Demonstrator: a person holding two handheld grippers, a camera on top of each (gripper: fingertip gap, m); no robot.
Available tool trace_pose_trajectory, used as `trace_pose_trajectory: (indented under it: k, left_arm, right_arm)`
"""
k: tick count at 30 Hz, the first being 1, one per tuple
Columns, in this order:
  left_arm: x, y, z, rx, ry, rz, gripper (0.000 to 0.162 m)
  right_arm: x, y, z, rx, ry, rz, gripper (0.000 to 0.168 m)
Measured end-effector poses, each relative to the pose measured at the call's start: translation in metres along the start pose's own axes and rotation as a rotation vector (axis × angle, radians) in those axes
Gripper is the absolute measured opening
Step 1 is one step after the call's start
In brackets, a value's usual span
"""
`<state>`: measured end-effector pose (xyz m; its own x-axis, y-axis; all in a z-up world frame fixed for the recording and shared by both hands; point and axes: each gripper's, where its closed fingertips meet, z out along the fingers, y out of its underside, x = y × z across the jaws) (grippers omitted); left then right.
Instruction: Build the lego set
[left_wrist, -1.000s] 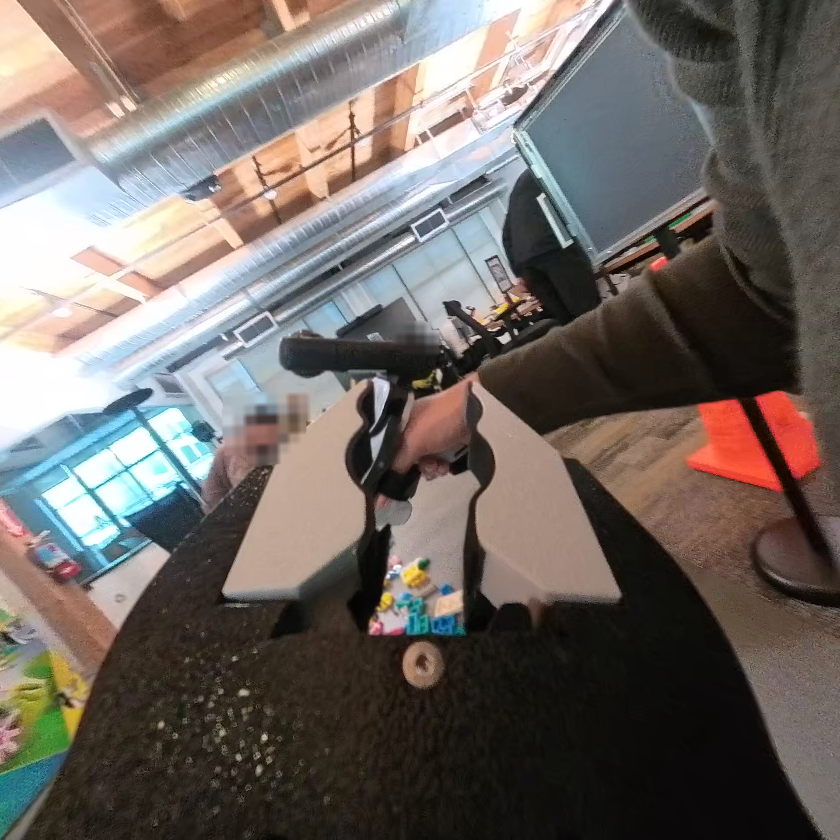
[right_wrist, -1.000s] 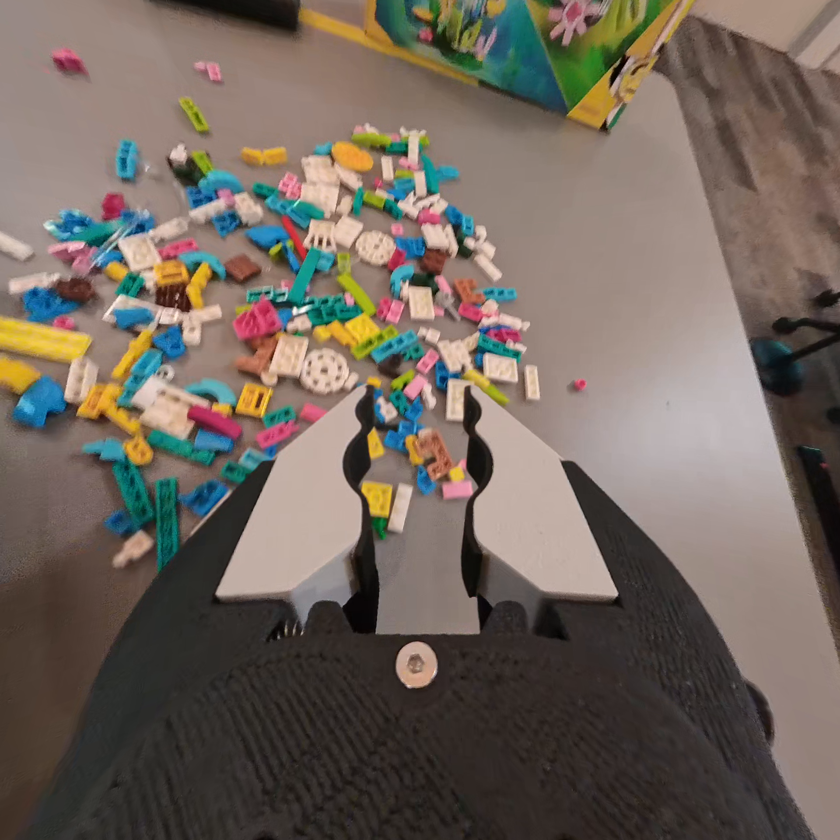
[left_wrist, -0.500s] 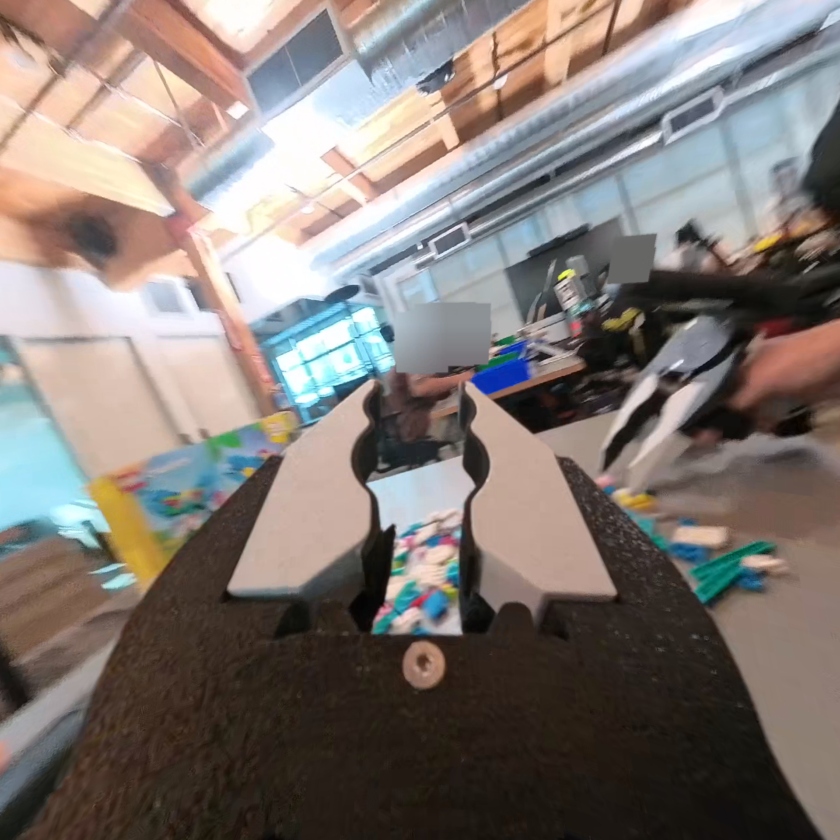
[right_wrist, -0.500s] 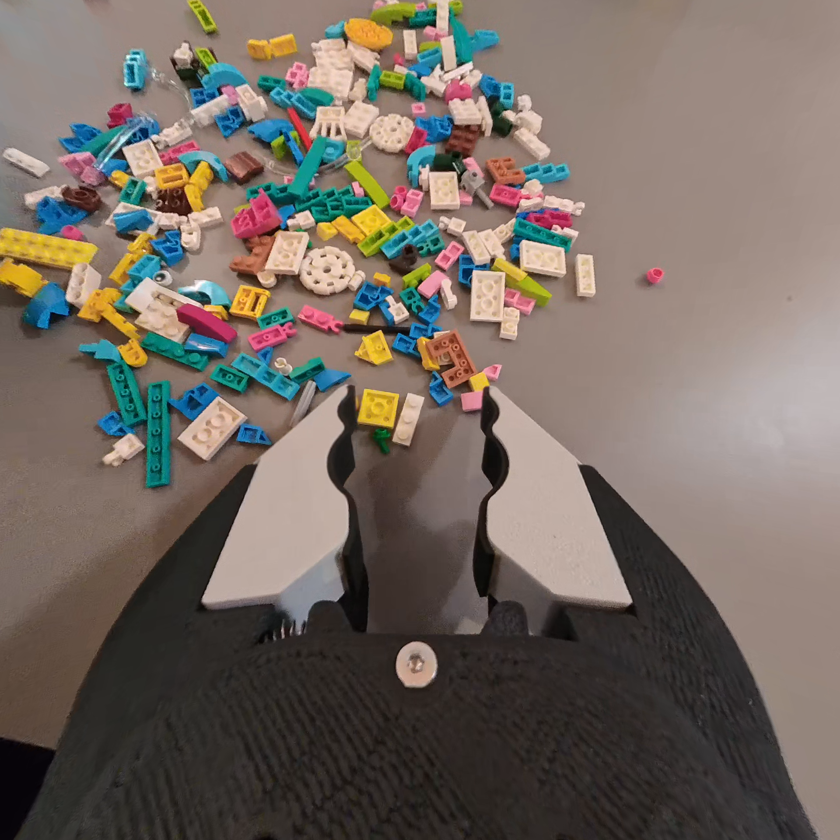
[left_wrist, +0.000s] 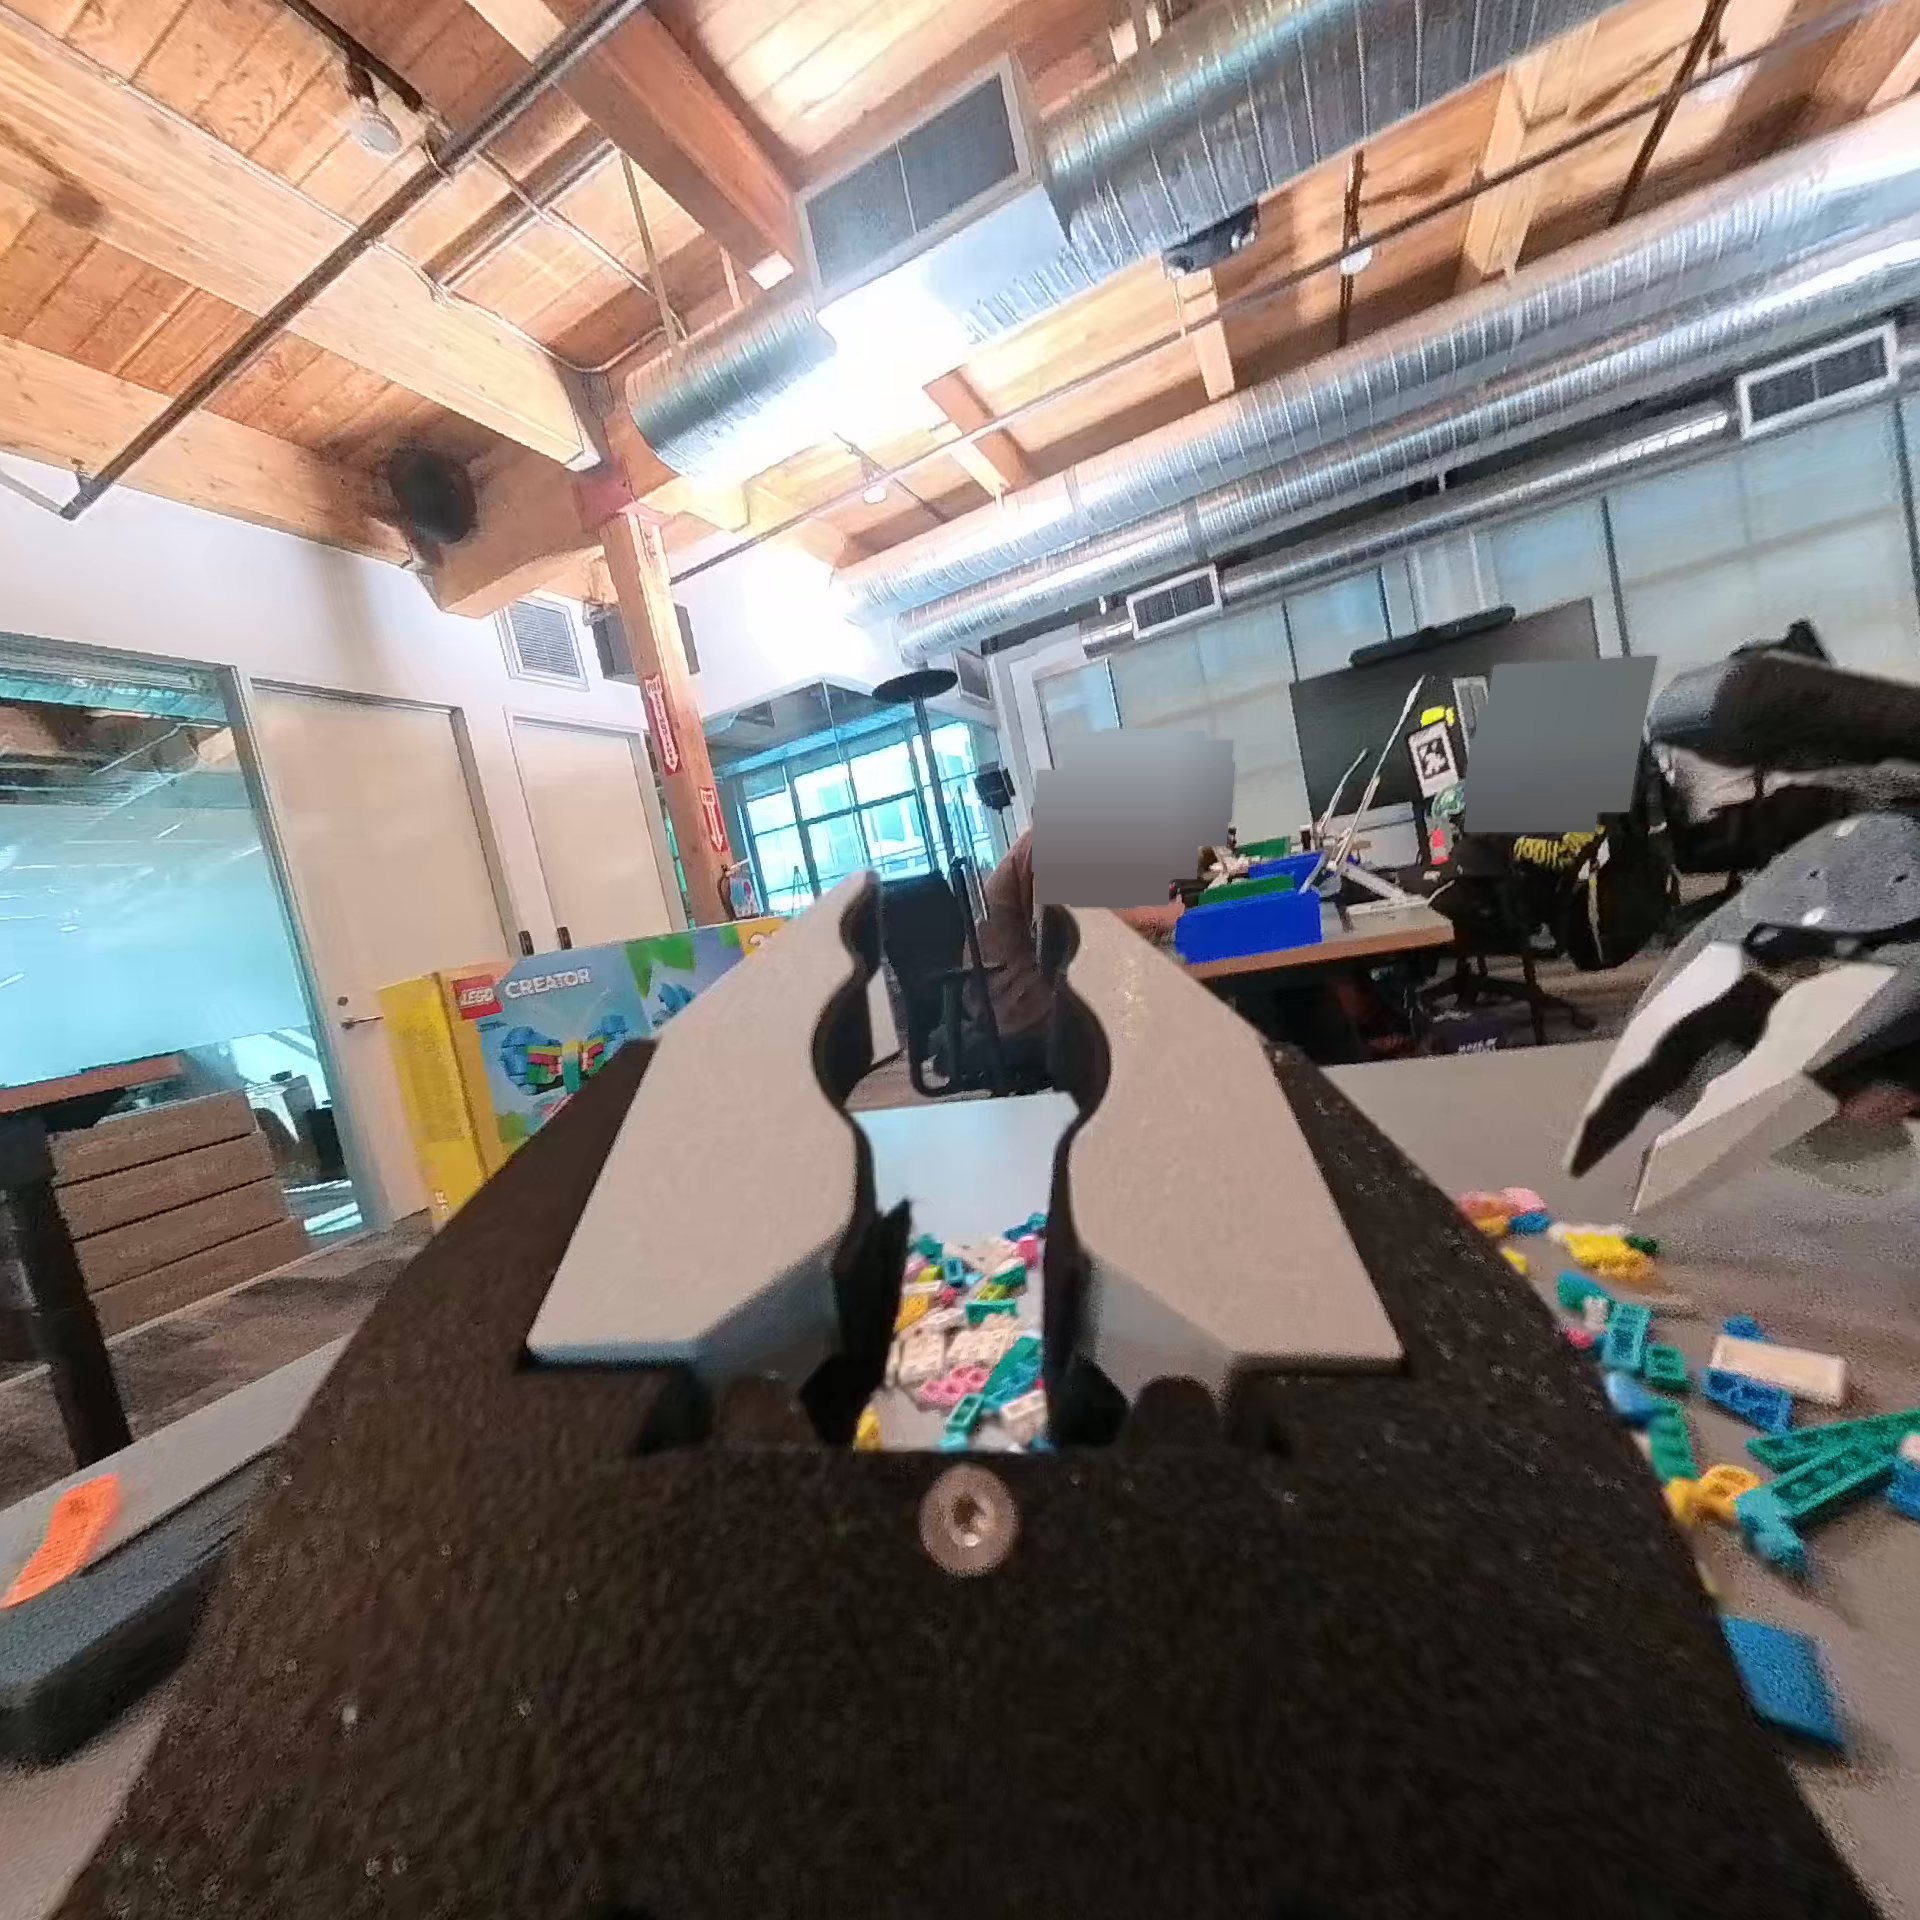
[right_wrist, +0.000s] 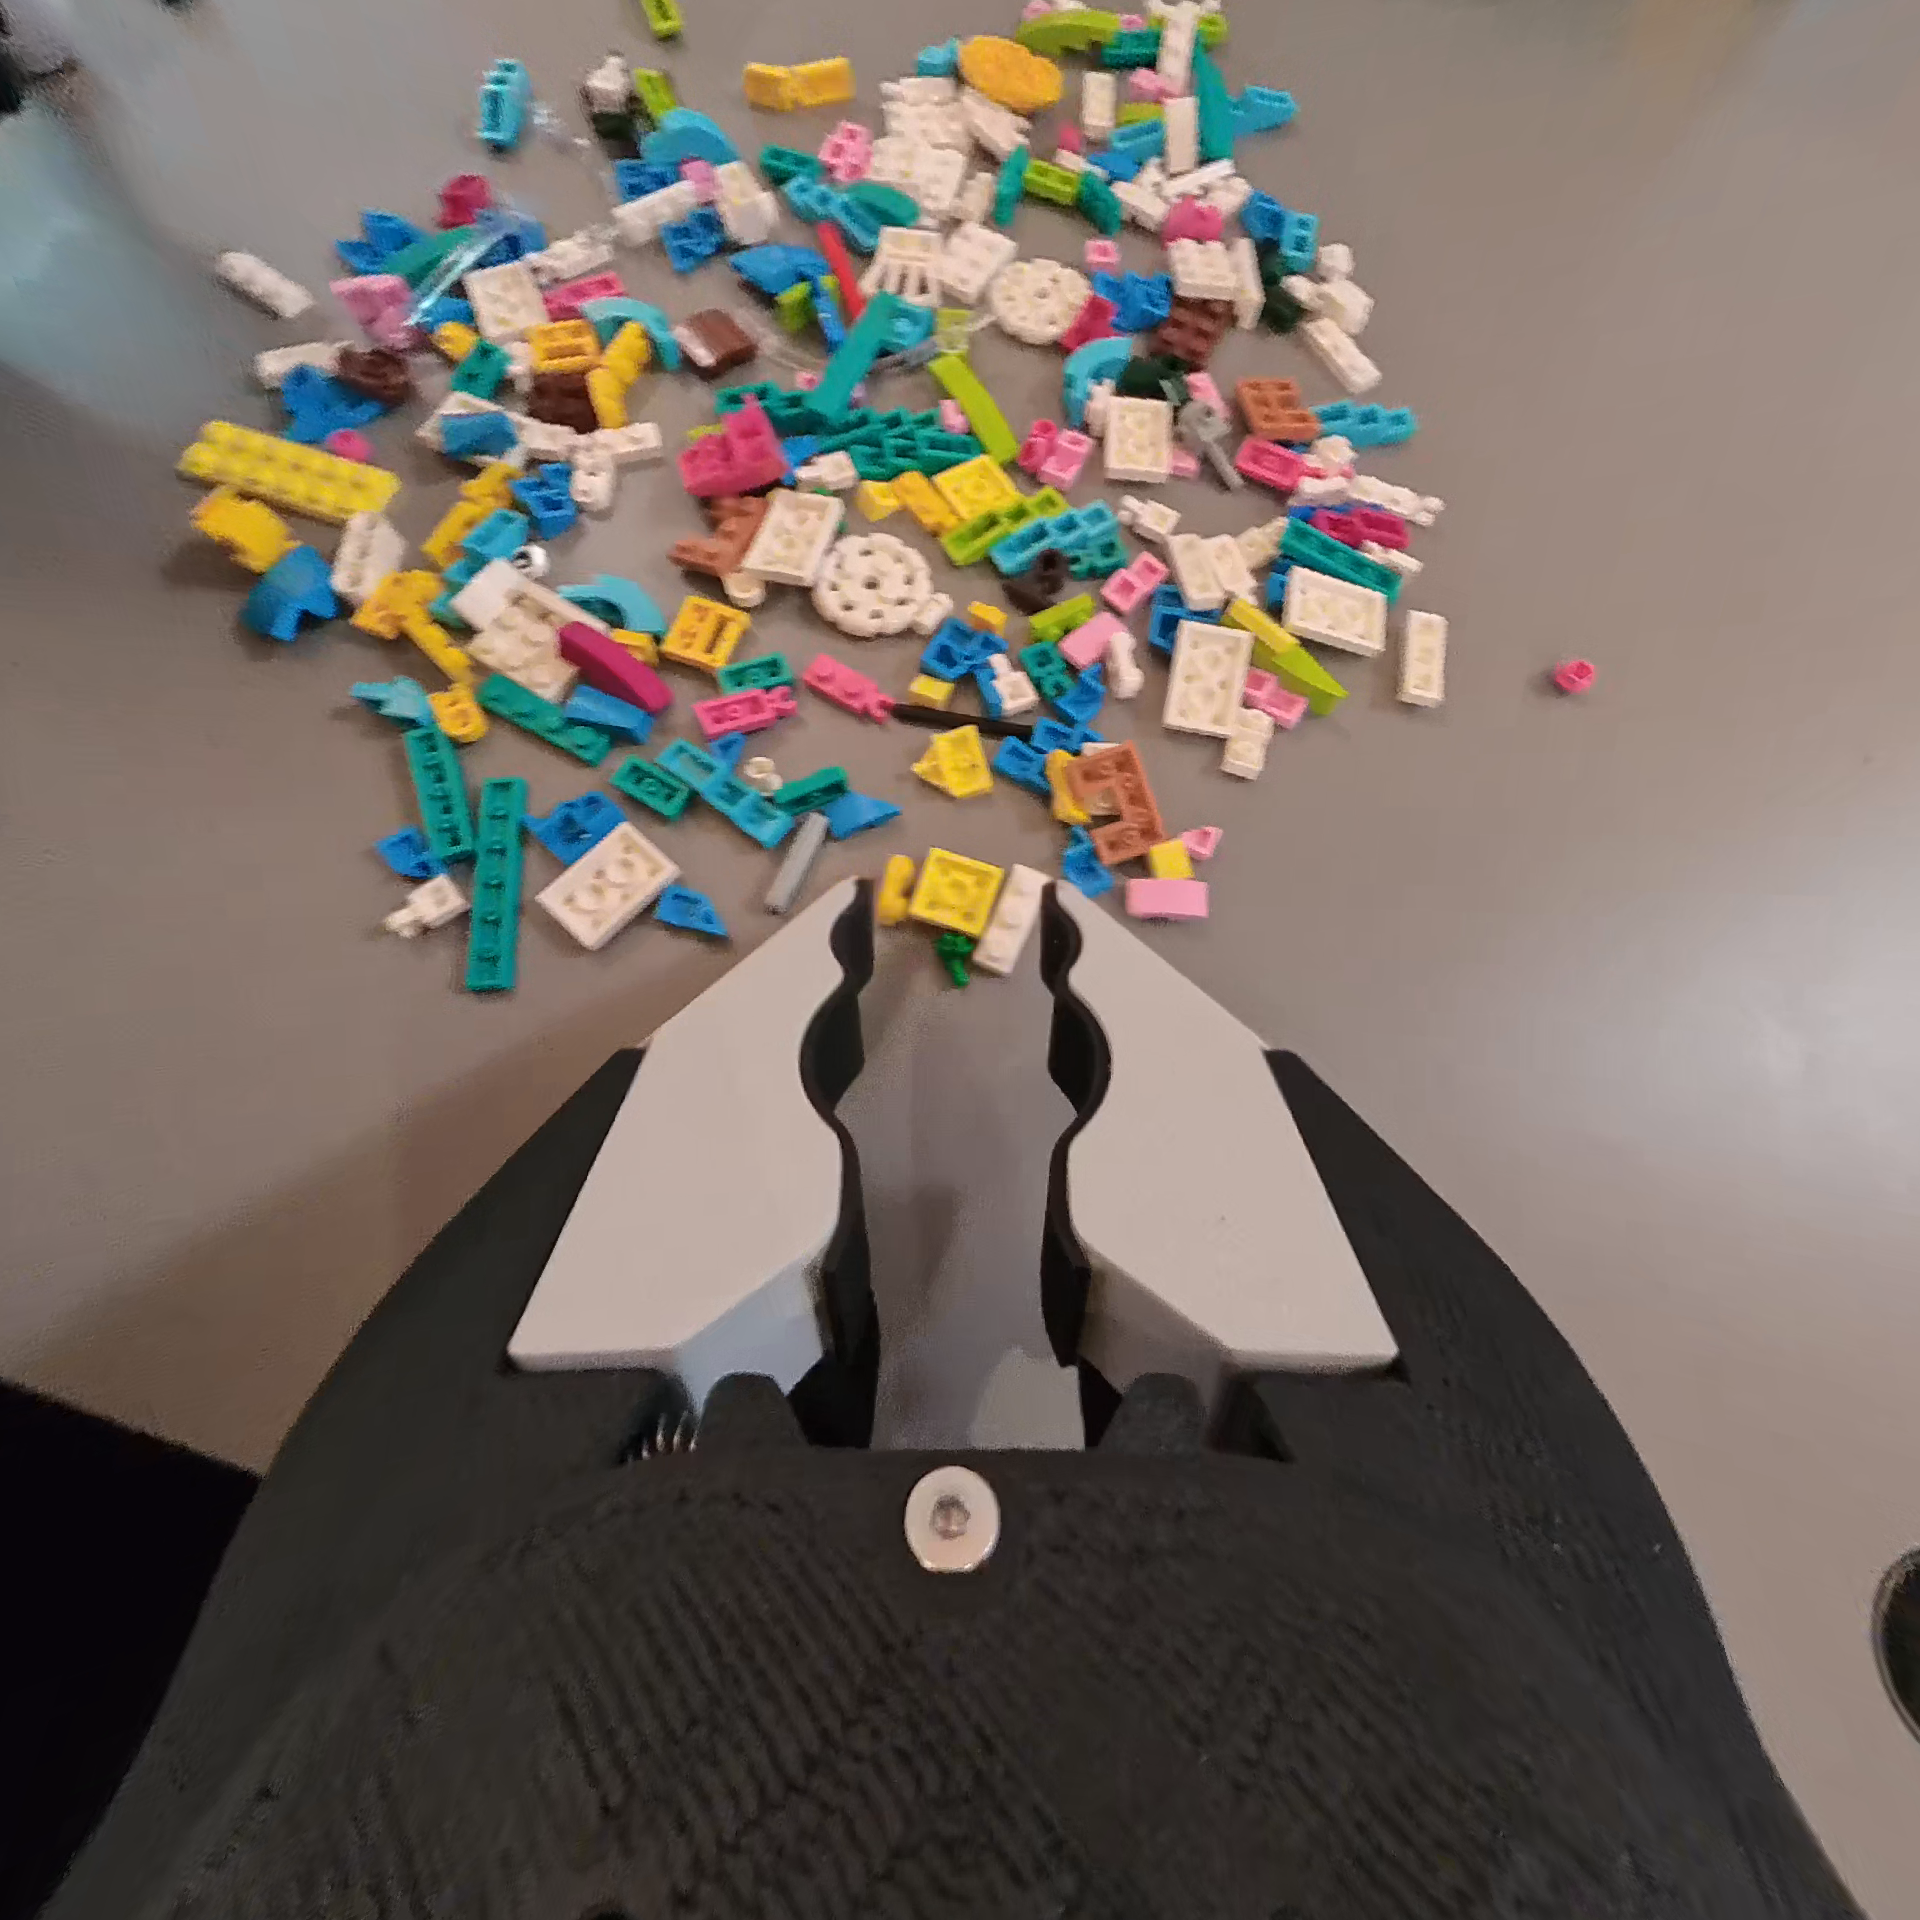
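Many loose lego pieces (right_wrist: 831, 499) in white, teal, blue, yellow and pink lie scattered on a grey table (right_wrist: 1558, 935). My right gripper (right_wrist: 954, 894) is open and empty, held above the near edge of the pile, with a yellow square plate (right_wrist: 951, 885) and a white plate (right_wrist: 1013, 920) showing between its tips. My left gripper (left_wrist: 958, 914) is open and empty, held low and level over the table, with pieces (left_wrist: 966, 1340) showing through its gap. The right gripper also shows in the left wrist view (left_wrist: 1605, 1174), tilted down over the pieces.
The lego set box (left_wrist: 520, 1049) stands at the far left of the table. An orange tag on a dark block (left_wrist: 62, 1538) lies at the left. A single pink stud (right_wrist: 1574, 675) lies apart to the right. People sit at desks behind. There is about 30 cm between the tips of the two grippers. Between my right fingertips and the single pink stud (right_wrist: 1574, 675) there is roughly 15 cm.
My left gripper has swung from pointing at the person's arm to looking level across the table. My right gripper has pulled back and its jaws have narrowed a little since half a second ago.
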<state>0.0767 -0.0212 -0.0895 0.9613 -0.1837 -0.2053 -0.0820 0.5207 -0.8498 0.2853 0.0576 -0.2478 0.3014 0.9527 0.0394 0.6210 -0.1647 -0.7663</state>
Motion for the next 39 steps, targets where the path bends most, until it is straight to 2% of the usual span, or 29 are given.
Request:
trace_pose_trajectory:
  k: [5, 6, 8, 10, 14, 16, 21, 24, 29, 31, 34, 37, 39]
  left_arm:
    - [0.031, -0.014, -0.001, 0.068, 0.083, -0.097, 0.026]
    - [0.037, -0.016, -0.001, 0.077, 0.079, -0.110, 0.031]
    - [0.046, -0.014, -0.003, 0.069, 0.067, -0.171, 0.041]
    - [0.050, -0.012, -0.002, 0.060, 0.074, -0.236, 0.041]
    - [0.042, -0.009, -0.002, 0.052, 0.047, -0.238, 0.040]
    - [0.040, -0.008, -0.002, 0.051, 0.047, -0.257, 0.034]
    - [0.047, -0.008, -0.001, 0.048, 0.069, -0.241, 0.032]
    - [0.049, -0.009, 0.000, 0.049, 0.079, -0.227, 0.032]
    - [0.052, -0.007, 0.001, 0.042, 0.091, -0.218, 0.031]
    - [0.056, -0.008, 0.001, 0.045, 0.104, -0.198, 0.031]
    - [0.067, -0.010, 0.001, 0.050, 0.141, -0.180, 0.030]
    - [0.083, -0.016, -0.001, 0.072, 0.196, -0.134, 0.029]
    - [0.095, -0.021, -0.004, 0.091, 0.236, -0.076, 0.021]
  right_arm:
    - [-0.031, -0.008, 0.004, -0.014, -0.073, -0.104, 0.027]
    - [-0.035, -0.008, 0.006, -0.027, -0.079, -0.127, 0.027]
    - [-0.029, -0.003, 0.007, -0.099, -0.032, -0.168, 0.027]
    - [-0.017, 0.008, 0.004, -0.176, 0.028, -0.187, 0.026]
    - [-0.007, 0.012, -0.002, -0.150, 0.033, -0.082, 0.017]
    - [-0.002, 0.016, -0.001, -0.151, 0.047, -0.062, 0.015]
    - [-0.005, 0.020, 0.006, -0.137, 0.000, -0.006, 0.010]
    - [-0.003, 0.020, 0.007, -0.122, 0.003, 0.010, 0.002]
    - [-0.005, 0.018, 0.008, -0.130, 0.003, -0.035, 0.001]
    - [-0.003, 0.005, 0.007, -0.112, 0.038, -0.100, 0.001]
    - [-0.006, -0.044, 0.014, -0.004, 0.038, -0.199, 0.001]
    - [-0.031, -0.108, 0.044, 0.126, -0.059, -0.303, 0.001]
    - [-0.056, -0.146, 0.079, 0.180, -0.116, -0.408, 0.001]
